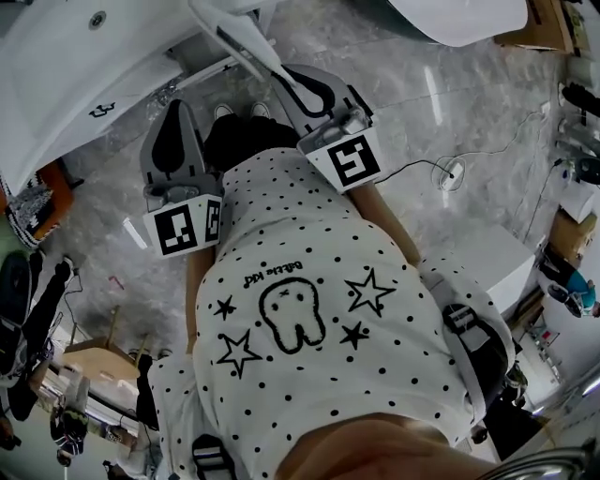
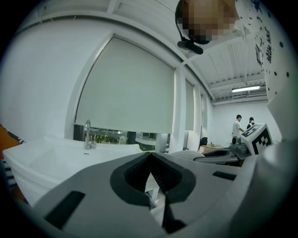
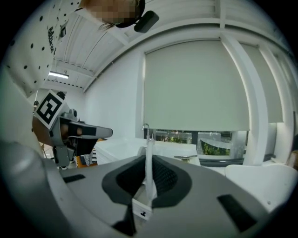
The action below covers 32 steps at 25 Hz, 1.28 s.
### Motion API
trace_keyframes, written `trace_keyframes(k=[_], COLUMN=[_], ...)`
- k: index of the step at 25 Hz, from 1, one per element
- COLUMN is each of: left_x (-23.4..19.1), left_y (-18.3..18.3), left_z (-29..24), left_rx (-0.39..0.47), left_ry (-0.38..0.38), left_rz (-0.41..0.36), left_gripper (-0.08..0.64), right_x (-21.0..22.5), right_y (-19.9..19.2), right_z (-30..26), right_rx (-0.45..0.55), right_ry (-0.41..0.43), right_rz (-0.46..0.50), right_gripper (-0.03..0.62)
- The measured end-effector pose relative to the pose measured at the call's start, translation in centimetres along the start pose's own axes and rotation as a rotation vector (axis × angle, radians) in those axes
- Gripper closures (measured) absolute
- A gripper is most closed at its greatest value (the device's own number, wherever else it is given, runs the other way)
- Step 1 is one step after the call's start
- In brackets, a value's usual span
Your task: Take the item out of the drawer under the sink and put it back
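My right gripper (image 1: 284, 73) is shut on a long, thin white item (image 1: 246, 49) that sticks out past the jaws toward the white sink (image 1: 66, 75). In the right gripper view the item (image 3: 149, 167) stands edge-on between the pads, with a small label at its near end. My left gripper (image 1: 176, 107) hangs level to the left of the right one, jaws shut and empty; in its own view the tips (image 2: 150, 154) meet with nothing between them. Both point toward the sink (image 2: 56, 155) and its tap (image 2: 87, 135). No drawer shows plainly in any view.
Marble-patterned floor lies below. A white fixture (image 1: 459, 19) stands at the far right, a white box (image 1: 487, 262) to my right, and a cable (image 1: 450, 173) runs over the floor. Two people (image 2: 238, 125) stand far off. Clutter sits at the left edge (image 1: 28, 216).
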<state>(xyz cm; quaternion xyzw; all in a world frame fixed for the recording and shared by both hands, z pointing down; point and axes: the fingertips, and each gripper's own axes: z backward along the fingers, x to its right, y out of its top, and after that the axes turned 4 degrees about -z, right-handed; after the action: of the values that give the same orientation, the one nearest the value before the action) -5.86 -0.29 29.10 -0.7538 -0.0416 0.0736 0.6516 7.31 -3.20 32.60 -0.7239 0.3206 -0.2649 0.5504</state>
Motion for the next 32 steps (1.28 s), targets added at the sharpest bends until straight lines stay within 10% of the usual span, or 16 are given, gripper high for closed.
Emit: trace_keyframes(k=[32], left_x=[0.1], left_y=[0.0], left_z=[0.1], left_rx=[-0.002], left_ry=[-0.008], left_rz=[0.012], left_gripper=[0.555], right_x=[-1.2], right_y=[-0.1], right_z=[-0.4], right_rx=[-0.008], right_ry=[0.043], right_rz=[0.027], right_gripper=[0.551])
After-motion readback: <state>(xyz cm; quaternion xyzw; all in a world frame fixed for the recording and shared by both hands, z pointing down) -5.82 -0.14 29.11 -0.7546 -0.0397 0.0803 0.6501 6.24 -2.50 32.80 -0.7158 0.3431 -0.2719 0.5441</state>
